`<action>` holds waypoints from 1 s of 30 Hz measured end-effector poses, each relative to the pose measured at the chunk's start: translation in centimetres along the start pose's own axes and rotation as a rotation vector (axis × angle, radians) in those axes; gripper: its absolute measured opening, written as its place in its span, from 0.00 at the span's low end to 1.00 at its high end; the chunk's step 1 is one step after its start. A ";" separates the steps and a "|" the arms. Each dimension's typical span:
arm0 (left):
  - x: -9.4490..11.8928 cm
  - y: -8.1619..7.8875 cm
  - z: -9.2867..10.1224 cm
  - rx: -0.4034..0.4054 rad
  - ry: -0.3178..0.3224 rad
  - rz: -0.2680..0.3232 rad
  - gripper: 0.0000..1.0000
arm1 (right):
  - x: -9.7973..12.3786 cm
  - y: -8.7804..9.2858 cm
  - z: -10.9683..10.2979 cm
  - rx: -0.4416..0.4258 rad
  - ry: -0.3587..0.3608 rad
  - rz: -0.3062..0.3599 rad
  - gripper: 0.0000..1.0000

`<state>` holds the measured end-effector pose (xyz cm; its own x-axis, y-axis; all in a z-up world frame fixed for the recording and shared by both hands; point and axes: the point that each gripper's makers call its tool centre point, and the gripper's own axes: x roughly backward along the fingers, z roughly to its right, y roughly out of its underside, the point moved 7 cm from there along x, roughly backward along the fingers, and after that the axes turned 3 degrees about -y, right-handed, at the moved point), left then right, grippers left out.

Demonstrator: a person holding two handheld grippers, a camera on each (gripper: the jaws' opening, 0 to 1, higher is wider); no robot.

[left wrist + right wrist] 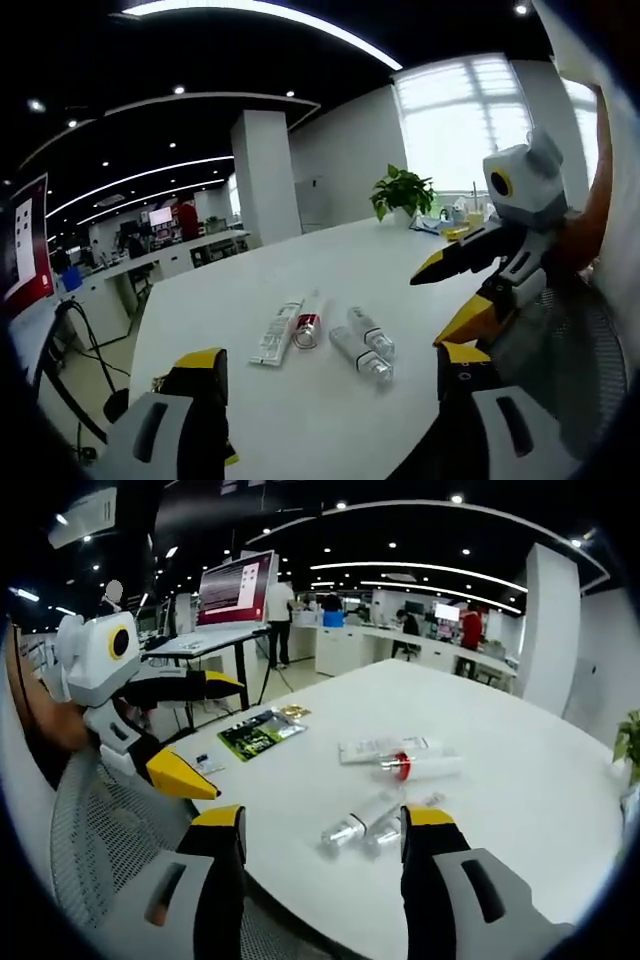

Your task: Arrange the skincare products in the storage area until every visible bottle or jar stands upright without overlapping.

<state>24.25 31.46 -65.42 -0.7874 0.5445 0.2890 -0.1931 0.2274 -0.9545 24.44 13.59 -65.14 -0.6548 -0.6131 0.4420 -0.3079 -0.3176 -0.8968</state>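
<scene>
Skincare products lying flat on the table, both hand-held grippers spread

Skincare products are lying on their sides near the middle of the white table (300,260); none is standing upright. In the left gripper view, 4 items are showing: a flat white tube (277,333), a white tube with a red cap (308,324) touching it, and 2 clear bottles (366,345) lying side by side just to the right. In the right gripper view, the same group is appearing, with the flat tube (380,748) and the red-capped tube (425,766) farther away and the 2 clear bottles (372,821) nearer to the camera.

The left hand-held gripper (330,385) is hovering above the table with its jaws spread wide, holding nothing. The right hand-held gripper (322,835) is also spread and gripping nothing, just before the clear bottles. Each gripper is also showing in the other view, the right one (455,300) with jaws apart and the left one (205,730) with jaws apart too.

A green card (255,732) is resting near the table edge. A potted plant (403,192) is standing at the far end of the table.
</scene>
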 end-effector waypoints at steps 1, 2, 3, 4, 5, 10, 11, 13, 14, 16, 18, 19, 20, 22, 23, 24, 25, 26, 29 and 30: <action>0.1 -0.1 0.0 0.004 0.000 -0.001 0.89 | 0.0 -0.2 -0.1 -0.004 -0.007 0.000 0.58; 0.1 -0.2 0.0 0.004 0.001 0.004 0.89 | 0.1 -0.3 -0.1 -0.005 -0.010 0.002 0.58; 0.1 -0.3 -0.1 0.002 0.000 0.008 0.89 | 0.1 -0.4 -0.2 -0.005 -0.015 0.006 0.58; 0.1 -0.3 -0.2 0.004 -0.002 0.004 0.89 | 0.2 -0.6 -0.4 -0.003 -0.024 0.014 0.58; 0.1 -0.3 -0.3 0.010 -0.001 0.004 0.89 | 0.2 -0.6 -0.4 -0.001 -0.028 0.015 0.58; 0.2 -0.9 -0.4 0.017 -0.010 0.021 0.89 | 0.3 -1.0 0.1 -0.008 0.000 0.031 0.59; 0.2 -0.9 -0.4 0.018 -0.011 0.019 0.89 | 0.3 -1.0 0.3 -0.013 0.006 0.032 0.59; 0.1 -0.8 -0.4 0.012 -0.013 0.014 0.90 | 0.3 -1.0 0.4 -0.022 0.009 0.030 0.60; 0.1 -0.8 -0.3 0.008 -0.015 0.012 0.91 | 0.3 -0.9 0.4 -0.022 0.010 0.027 0.61; 0.1 -0.8 -0.4 0.009 -0.024 0.010 0.93 | 0.1 -0.7 0.2 -0.016 0.004 0.012 0.62; 0.2 -1.1 -0.9 0.030 -0.046 0.033 0.98 | 0.0 -0.7 0.2 0.006 0.013 0.010 0.65; 0.2 -1.3 -1.1 0.063 -0.052 0.048 0.99 | 0.0 -0.6 0.4 0.008 0.028 0.006 0.67; 0.2 -1.3 -1.3 0.100 -0.064 0.048 0.99 | 0.0 -0.5 0.6 0.002 0.045 0.007 0.67; 0.6 -1.6 -2.0 0.166 -0.084 0.071 0.95 | -0.1 -0.3 1.3 -0.007 0.087 -0.006 0.67; 0.7 -1.9 -2.2 0.196 -0.085 0.095 0.93 | -0.1 -0.2 1.4 -0.023 0.090 -0.007 0.67; 0.8 -1.7 -2.6 0.224 -0.099 0.093 0.93 | -0.1 0.0 1.6 -0.041 0.095 -0.011 0.66; 0.7 -1.5 -2.7 0.228 -0.105 0.082 0.94 | -0.1 0.0 1.6 -0.038 0.097 -0.008 0.66; 0.5 -1.2 -2.7 0.224 -0.106 0.069 0.94 | -0.1 0.2 1.5 -0.038 0.095 -0.012 0.65; 0.1 0.0 -2.1 0.152 -0.106 0.003 0.92 | -0.5 0.7 1.4 -0.021 0.095 -0.023 0.66; 0.0 0.4 -1.8 0.137 -0.099 -0.001 0.91 | -0.5 0.9 1.6 -0.014 0.117 -0.022 0.65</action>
<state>25.24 32.99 -65.67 -0.8397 0.4606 0.2877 -0.2668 0.1116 -0.9573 25.62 12.43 -66.09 -0.7239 -0.5168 0.4571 -0.3322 -0.3196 -0.8874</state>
